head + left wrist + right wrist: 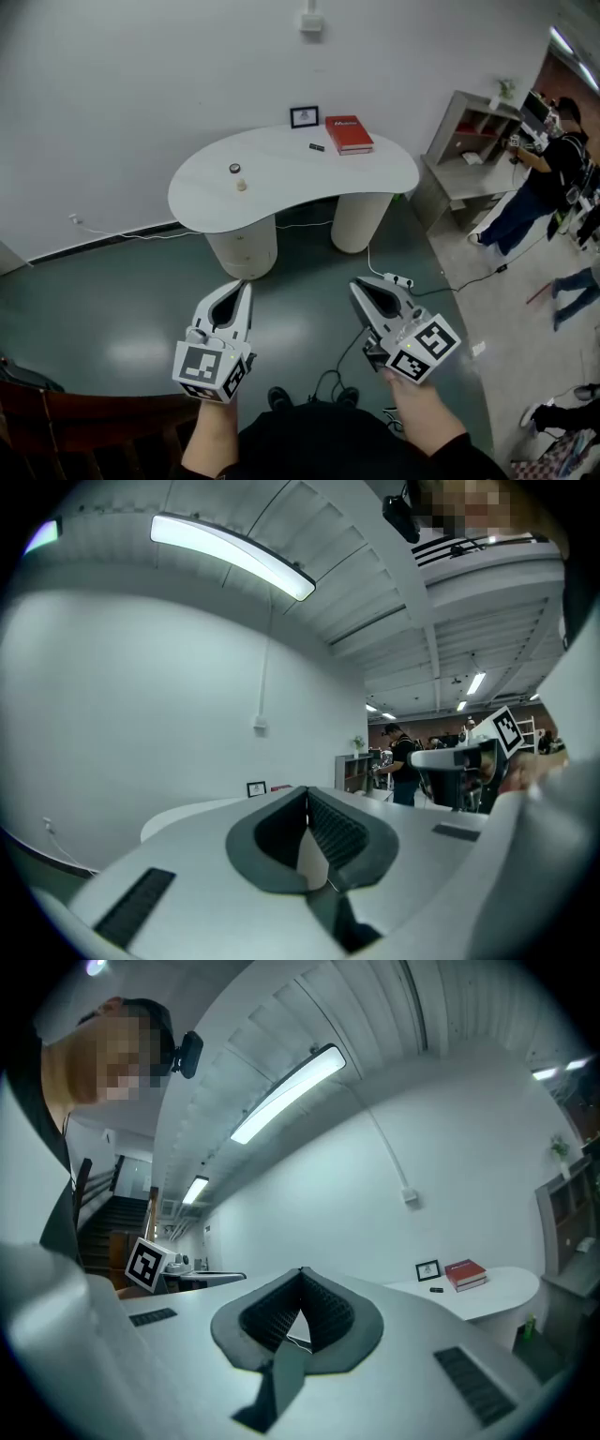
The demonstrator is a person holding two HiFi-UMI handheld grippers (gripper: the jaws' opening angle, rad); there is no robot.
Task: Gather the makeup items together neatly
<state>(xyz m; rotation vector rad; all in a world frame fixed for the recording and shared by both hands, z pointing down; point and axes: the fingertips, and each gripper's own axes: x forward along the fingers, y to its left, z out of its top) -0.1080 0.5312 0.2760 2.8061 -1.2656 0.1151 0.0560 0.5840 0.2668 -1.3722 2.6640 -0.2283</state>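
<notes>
Head view: the left gripper and right gripper are held level, well apart from the white table at 12 o'clock. On the table, a small jar and a pale bottle stand toward 9 o'clock. A black stick lies just beside a red book toward 1 o'clock; the book's cover lettering is too small to read.

Left gripper view: the left gripper has its jaws pressed together, with nothing between them.

Right gripper view: the right gripper is closed too, and empty.
</notes>
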